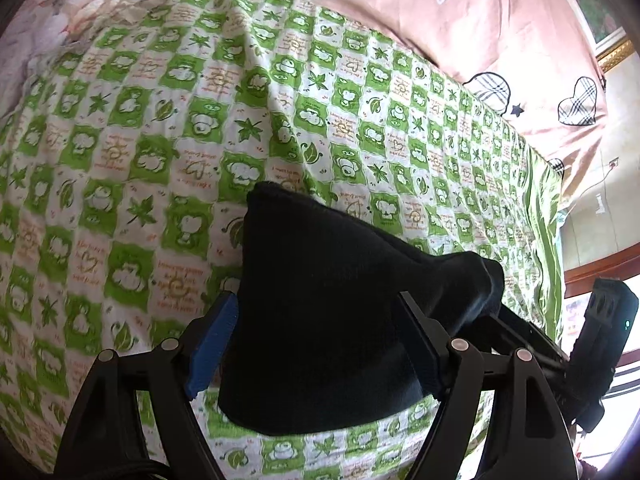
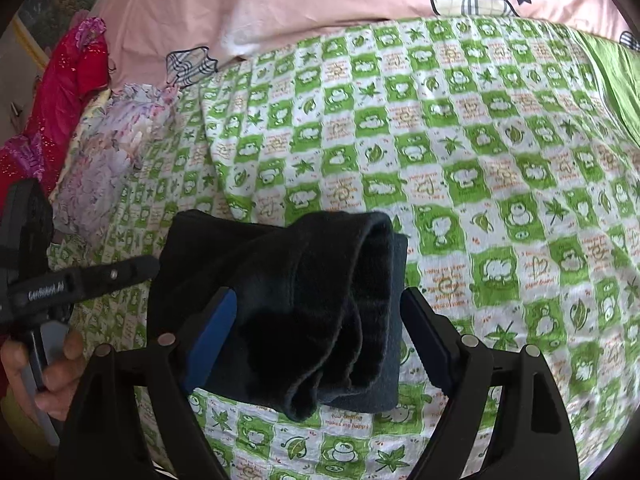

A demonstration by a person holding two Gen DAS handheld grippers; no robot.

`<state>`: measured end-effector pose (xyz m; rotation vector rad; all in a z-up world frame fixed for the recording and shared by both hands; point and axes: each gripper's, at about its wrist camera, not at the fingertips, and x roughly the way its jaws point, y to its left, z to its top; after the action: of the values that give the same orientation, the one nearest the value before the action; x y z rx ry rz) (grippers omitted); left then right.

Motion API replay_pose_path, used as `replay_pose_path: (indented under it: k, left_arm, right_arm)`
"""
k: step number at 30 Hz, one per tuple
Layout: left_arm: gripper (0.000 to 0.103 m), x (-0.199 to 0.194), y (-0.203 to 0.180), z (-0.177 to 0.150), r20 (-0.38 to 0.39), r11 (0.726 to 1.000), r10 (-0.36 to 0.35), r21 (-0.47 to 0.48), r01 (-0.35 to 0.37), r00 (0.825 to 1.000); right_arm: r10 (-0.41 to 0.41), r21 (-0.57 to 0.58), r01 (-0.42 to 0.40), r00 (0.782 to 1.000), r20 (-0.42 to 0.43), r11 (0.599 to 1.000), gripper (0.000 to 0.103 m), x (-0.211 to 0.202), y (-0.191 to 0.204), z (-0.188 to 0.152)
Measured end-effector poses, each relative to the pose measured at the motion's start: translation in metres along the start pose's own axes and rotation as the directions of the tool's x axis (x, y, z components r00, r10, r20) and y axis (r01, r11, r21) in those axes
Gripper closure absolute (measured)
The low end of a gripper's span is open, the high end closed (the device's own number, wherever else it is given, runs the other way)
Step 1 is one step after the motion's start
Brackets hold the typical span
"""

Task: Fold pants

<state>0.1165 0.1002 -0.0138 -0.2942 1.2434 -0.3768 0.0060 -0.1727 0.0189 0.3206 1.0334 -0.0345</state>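
Note:
The dark navy pants [image 1: 332,308] lie in a folded bundle on the green-and-white checked bedsheet [image 1: 160,120]. My left gripper [image 1: 320,344] is open, its blue-padded fingers [image 1: 212,348] wide on either side of the bundle. In the right wrist view the pants [image 2: 304,300] show stacked folded layers. My right gripper [image 2: 316,340] is open too, straddling the bundle with gaps at both pads. The right gripper's body [image 1: 600,352] shows at the left view's right edge. The left gripper's arm [image 2: 80,280] and the hand holding it show at the right view's left edge.
A pink quilt [image 1: 480,32] with stars and plaid hearts lies along the far side of the bed. Floral bedding [image 2: 104,152] and a red cloth [image 2: 68,80] lie at the left in the right wrist view. The bed's edge [image 1: 552,240] drops off at the right.

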Motion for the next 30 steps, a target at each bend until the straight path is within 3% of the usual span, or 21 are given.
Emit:
replay_pose_path:
  k: [5,12,20,28,30]
  left_arm:
    - [0.023,0.021,-0.001,0.012,-0.031,0.999,0.040,0.013,-0.040,0.999]
    - [0.022,0.041,0.008,0.023,-0.041,0.993,0.114,0.005,-0.114,0.993]
    - [0.023,0.061,0.012,0.039,-0.062,0.988,0.155,0.014,-0.155,0.986]
    - [0.023,0.066,0.020,0.040,-0.090,0.994,0.104,-0.013,-0.105,0.990]
    - [0.023,0.058,0.020,0.036,-0.090,0.994,0.107,-0.011,-0.109,0.990]
  right_arm:
    - [-0.022,0.019,0.023,0.999,-0.024,1.000,0.019,0.007,-0.005,-0.005]
    - [-0.130,0.022,0.131,0.991,-0.044,0.991,0.020,0.017,-0.028,-0.017]
    - [-0.094,0.084,0.100,0.993,-0.076,0.991,0.023,0.023,-0.054,-0.028]
    - [-0.059,0.139,0.067,0.997,-0.056,0.988,0.023,0.020,-0.073,-0.034]
    - [-0.049,0.146,0.056,0.998,-0.050,0.988,0.027,0.016,-0.071,-0.032]
